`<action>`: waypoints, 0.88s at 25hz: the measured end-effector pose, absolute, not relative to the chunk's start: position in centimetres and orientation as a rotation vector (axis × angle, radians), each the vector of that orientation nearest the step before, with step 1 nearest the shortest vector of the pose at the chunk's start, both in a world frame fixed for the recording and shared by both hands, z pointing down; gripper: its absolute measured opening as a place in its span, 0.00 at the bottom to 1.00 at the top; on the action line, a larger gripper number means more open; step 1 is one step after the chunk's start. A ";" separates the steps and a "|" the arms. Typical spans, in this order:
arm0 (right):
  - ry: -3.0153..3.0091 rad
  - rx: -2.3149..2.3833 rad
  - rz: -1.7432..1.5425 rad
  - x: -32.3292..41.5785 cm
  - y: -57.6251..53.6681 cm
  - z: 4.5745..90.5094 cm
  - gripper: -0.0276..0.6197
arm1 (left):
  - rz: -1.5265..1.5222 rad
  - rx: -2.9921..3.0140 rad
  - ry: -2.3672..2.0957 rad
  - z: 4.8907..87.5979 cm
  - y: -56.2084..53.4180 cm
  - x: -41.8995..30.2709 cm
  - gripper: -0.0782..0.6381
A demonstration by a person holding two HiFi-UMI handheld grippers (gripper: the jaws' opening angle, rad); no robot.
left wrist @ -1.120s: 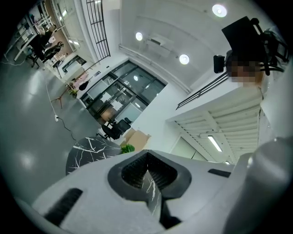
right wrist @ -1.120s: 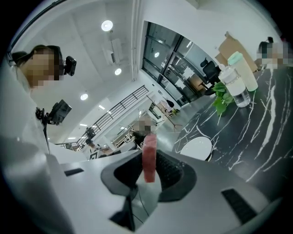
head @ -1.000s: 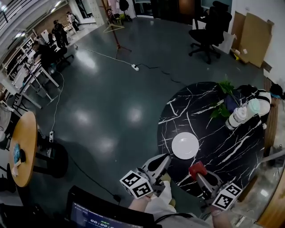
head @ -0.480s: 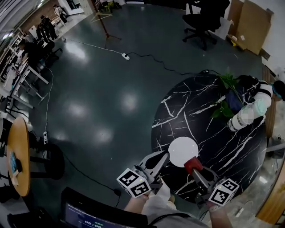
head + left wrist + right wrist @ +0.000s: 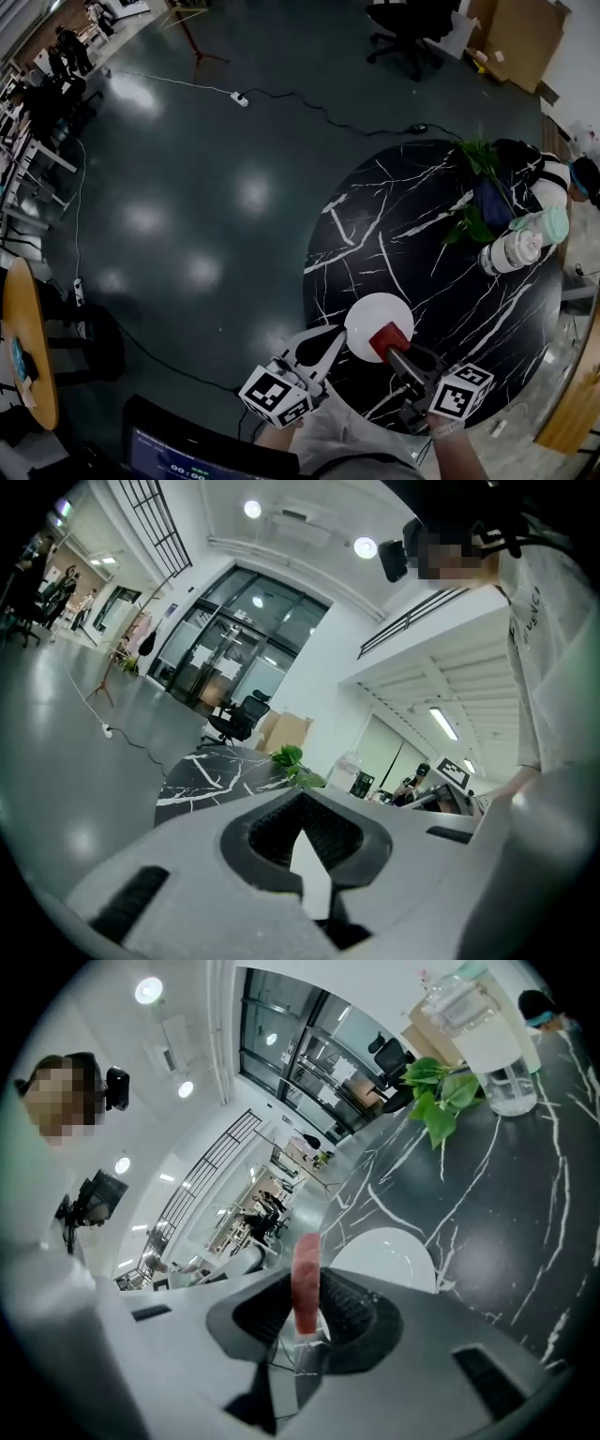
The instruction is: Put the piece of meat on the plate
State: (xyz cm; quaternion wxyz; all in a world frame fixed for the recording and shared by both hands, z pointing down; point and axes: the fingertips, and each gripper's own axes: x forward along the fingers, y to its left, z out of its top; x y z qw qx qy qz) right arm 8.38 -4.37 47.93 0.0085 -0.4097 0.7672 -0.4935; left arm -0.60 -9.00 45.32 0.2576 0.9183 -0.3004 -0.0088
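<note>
Left gripper: jaws together, empty.
Right gripper: jaws narrow, clamped on the piece of meat, a thin red slab held edgewise. It is probably light, soft and slick, best gripped across its flat faces.
Plate: just beyond the right jaw tips.

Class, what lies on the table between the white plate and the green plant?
Nothing: the head view shows only bare black table between the plate and the plant.
</note>
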 end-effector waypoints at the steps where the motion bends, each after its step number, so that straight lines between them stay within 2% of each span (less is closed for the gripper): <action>1: 2.389 -1.275 -1.568 8.3 -4.6 48.4 0.17 | -0.028 2.475 -0.830 45.8 -9.1 -0.7 0.12; 13: 2.251 -1.147 -1.834 8.2 -5.3 52.3 0.17 | -0.076 2.490 -0.953 47.7 -12.0 0.1 0.12; 22: 2.187 -1.082 -1.906 7.7 -5.6 53.3 0.17 | -0.089 2.524 -0.989 48.2 -11.4 0.5 0.12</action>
